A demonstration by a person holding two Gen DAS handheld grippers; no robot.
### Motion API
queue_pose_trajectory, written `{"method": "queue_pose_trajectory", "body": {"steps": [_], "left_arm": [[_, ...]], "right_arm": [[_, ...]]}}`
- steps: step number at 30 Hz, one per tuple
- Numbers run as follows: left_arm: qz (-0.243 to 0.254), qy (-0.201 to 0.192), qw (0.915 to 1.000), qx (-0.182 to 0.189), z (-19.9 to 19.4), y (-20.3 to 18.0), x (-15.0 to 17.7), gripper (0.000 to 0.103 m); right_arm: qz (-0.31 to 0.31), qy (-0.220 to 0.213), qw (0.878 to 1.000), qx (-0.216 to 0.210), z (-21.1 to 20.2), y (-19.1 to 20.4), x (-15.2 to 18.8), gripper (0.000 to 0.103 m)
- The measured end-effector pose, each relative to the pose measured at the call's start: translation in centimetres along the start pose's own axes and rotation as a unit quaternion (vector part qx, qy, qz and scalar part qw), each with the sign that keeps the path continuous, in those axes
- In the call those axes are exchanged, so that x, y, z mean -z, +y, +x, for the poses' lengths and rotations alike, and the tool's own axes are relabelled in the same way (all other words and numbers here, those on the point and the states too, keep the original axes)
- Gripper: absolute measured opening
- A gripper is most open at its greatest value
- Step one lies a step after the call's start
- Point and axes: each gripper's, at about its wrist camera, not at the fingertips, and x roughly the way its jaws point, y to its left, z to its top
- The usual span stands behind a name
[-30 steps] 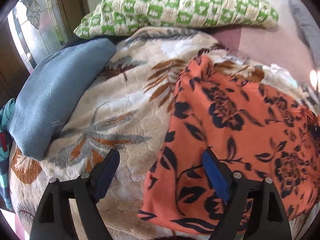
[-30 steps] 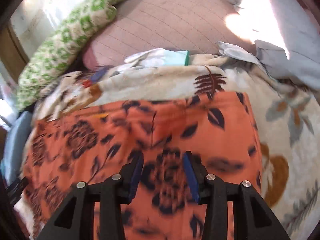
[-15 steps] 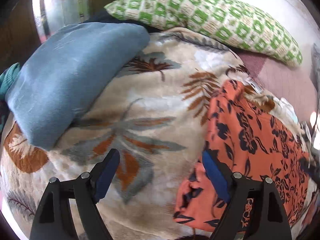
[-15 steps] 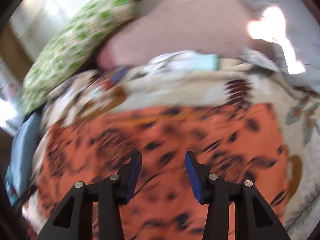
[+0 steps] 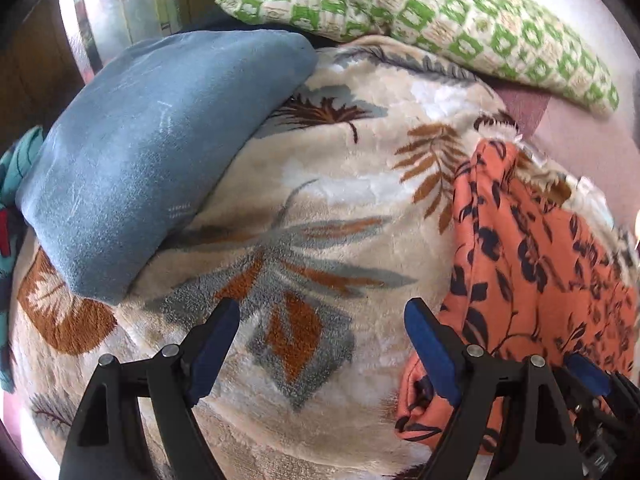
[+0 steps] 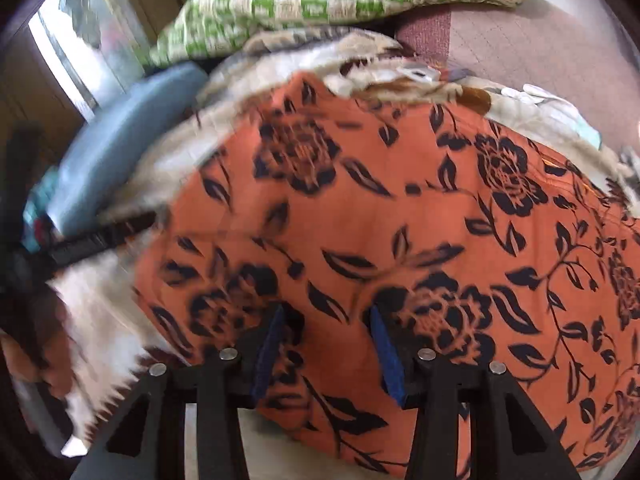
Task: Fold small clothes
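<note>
The left tongs (image 5: 322, 326) are released, their blue pads spread wide above the cream leaf-print blanket (image 5: 320, 208) that covers the bed, with nothing between them. The orange floral garment (image 5: 532, 264) lies on the blanket at 3 to 4 o'clock in the left wrist view, its near edge just beside the right-hand pad. A blue cushion (image 5: 152, 152) rests on the blanket at 10 o'clock, and a green checked pillow (image 5: 424, 12) lies at 1 o'clock beyond the blanket. In the right wrist view the right tongs (image 6: 326, 336) are partly parted, positioned over the orange floral garment (image 6: 400, 208), which fills the centre and the 3 o'clock side; cloth shows between the pads, but whether they grip it cannot be told. The blanket's left side is blurred there.
</note>
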Motion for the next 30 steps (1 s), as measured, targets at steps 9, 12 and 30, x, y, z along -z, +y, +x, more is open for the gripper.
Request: {"method": "queue_pose_trajectory", "body": {"steps": [9, 12, 30], "left_arm": [[-0.008, -0.004, 0.9982, 0.060, -0.4, -0.7, -0.3, 0.086], [-0.002, -0.012, 0.9969, 0.077, -0.8, -1.5, -0.2, 0.086], [0.189, -0.182, 0.9636, 0.052, -11.1, -15.1, 7.2, 0.086]], "right_arm": [[0.012, 0.001, 1.000, 0.026, 2.9, -0.6, -2.6, 0.049], [0.028, -0.014, 1.000, 0.001, -0.1, -1.1, -2.6, 0.049], [0.153, -0.207, 0.958, 0.128, -19.7, -13.4, 11.5, 0.062]]}}
